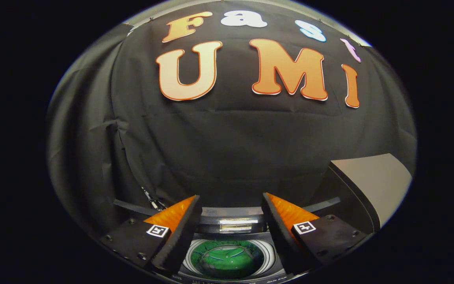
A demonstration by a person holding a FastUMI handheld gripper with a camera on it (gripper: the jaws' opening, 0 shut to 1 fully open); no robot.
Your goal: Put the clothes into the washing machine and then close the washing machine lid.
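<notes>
Gripper (pixel 231 205) nearest: orange fingers (pixel 172 215) with black pads spread apart, holding nothing, a square marker on each. Washing machine (pixel 233 221) directly below and between them, top opening exposed. Green clothes (pixel 227 260) lying inside the white-rimmed drum, visible in the gap between the fingers. Lid (pixel 373 179) raised, standing open beyond the right finger. Black booth cloth behind.

The gripper camera looks forward along the spread fingers (pixel 189 225), level toward the far booth wall, sitting above the open washer (pixel 227 258) seen low between them.
</notes>
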